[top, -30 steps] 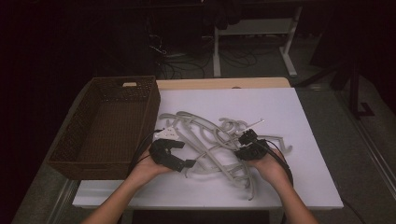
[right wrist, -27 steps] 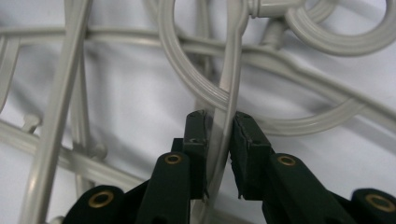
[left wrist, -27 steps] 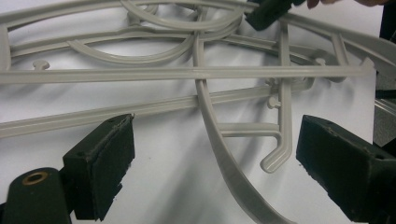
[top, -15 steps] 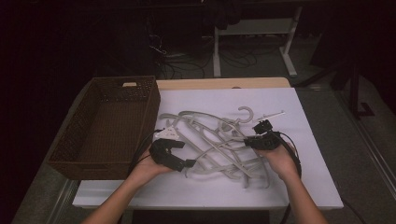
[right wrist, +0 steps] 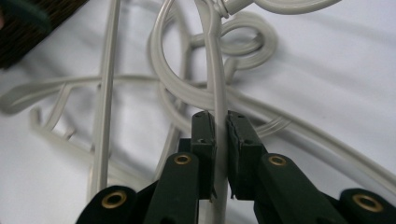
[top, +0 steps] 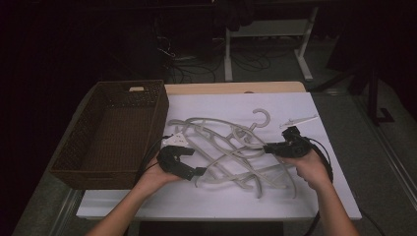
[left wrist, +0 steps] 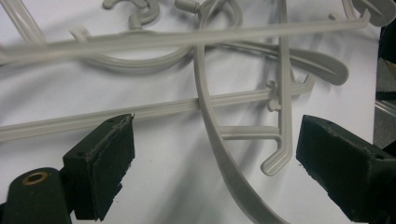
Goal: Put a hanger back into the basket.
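Dark floor and cables ring a white table (top: 314,196) in the high view, with a brown wicker basket (top: 78,162) on its left and a tangle of grey plastic hangers (top: 226,147) spread across the middle. Compared with a second ago, the right gripper (top: 268,147) has drawn off toward the right edge and pulled one hanger with it, so its hook (top: 260,117) now stands clear above the heap; the jaws have just been closing on that hanger's bar. The left gripper (top: 189,162) has kept its place at the near left of the pile.

From the left gripper view, the jaws stand wide apart with nothing pinched; a curved hanger arm (left wrist: 219,154) and a straight bar (left wrist: 154,109) lie on the table between and beyond them.

From the right gripper view, the pads are clamped narrow on a thin grey hanger bar (right wrist: 217,84), which runs up toward looped hooks (right wrist: 247,42).

Judging by this, one hanger is being teased free of the tangle, probably bound for the basket.
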Demonstrator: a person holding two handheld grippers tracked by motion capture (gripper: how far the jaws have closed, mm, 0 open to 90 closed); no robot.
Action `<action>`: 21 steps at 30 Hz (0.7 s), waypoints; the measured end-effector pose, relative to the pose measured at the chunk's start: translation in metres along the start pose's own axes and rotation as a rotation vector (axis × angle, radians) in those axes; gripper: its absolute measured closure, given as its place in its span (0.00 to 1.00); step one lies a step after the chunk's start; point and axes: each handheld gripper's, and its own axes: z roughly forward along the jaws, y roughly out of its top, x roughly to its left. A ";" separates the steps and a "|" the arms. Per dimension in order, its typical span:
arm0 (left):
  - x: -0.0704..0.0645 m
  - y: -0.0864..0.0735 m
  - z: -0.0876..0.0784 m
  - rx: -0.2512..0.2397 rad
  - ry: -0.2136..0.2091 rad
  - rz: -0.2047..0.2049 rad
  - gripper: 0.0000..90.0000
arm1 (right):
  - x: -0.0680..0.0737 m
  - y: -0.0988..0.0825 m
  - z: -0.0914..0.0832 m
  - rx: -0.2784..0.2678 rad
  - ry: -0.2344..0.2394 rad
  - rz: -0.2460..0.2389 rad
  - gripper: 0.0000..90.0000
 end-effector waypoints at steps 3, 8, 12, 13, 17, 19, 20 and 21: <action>-0.002 0.002 -0.003 -0.015 -0.007 0.003 0.13 | 0.001 -0.003 0.000 0.021 0.040 -0.042 0.91; -0.003 0.004 -0.004 -0.021 -0.010 0.006 0.13 | 0.005 -0.003 0.007 0.056 0.132 -0.120 0.90; -0.002 0.004 -0.004 -0.020 -0.010 0.004 0.13 | 0.011 0.000 0.018 0.091 0.188 -0.187 0.90; -0.002 0.004 -0.004 -0.018 -0.010 0.004 0.13 | 0.012 0.001 0.021 0.095 0.198 -0.201 0.90; -0.001 0.003 -0.003 -0.013 -0.009 0.002 0.13 | 0.012 0.006 0.031 0.111 0.183 -0.244 0.89; -0.001 0.003 -0.002 -0.011 -0.009 0.001 0.13 | 0.012 0.007 0.038 0.125 0.161 -0.265 0.89; 0.000 0.003 -0.002 -0.009 -0.008 0.003 0.13 | 0.011 0.007 0.041 0.133 0.149 -0.276 0.88; 0.000 0.003 -0.002 -0.009 -0.009 0.002 0.13 | 0.012 0.006 0.044 0.142 0.131 -0.283 0.87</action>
